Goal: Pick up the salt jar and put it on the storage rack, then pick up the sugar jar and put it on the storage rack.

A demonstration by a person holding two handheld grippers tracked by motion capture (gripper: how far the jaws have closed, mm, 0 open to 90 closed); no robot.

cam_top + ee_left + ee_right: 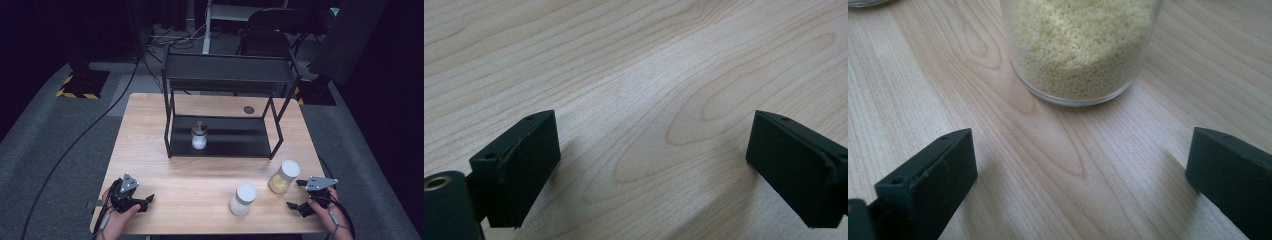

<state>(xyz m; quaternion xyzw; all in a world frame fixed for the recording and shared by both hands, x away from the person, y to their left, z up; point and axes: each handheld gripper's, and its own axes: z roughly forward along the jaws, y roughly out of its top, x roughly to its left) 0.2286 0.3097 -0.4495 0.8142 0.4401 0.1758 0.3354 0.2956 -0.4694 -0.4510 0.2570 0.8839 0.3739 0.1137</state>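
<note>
**benchrat:** Closest thing to me is my own right fingers (1080,170), spread wide with nothing between them, just bare desk (923,75). Right past them sits the jar of yellow grains (1080,45), near but not touching. That's what I'm lined up on.

**shelfmod:** And your left?

**benchrat:** Left fingers (651,165) are open too, nothing in them, parked over plain wood well off to the left of the yellow jar (284,176), near the desk's front edge.

**shelfmod:** What worries you?

**benchrat:** The white-filled jar (243,198) stands just to the left of the yellow one. If I come in crooked, I reckon one finger clips it or shoves the yellow jar sideways into it. It's glass and round, so a shallow pinch could let it slip or tip.

**shelfmod:** Room to move?

**benchrat:** Behind the yellow jar there's open wood up to the black rack (222,100), whose lower shelf already holds a small jar (199,136). To the yellow jar's right the desk edge is close, so no wide swings there.
</note>
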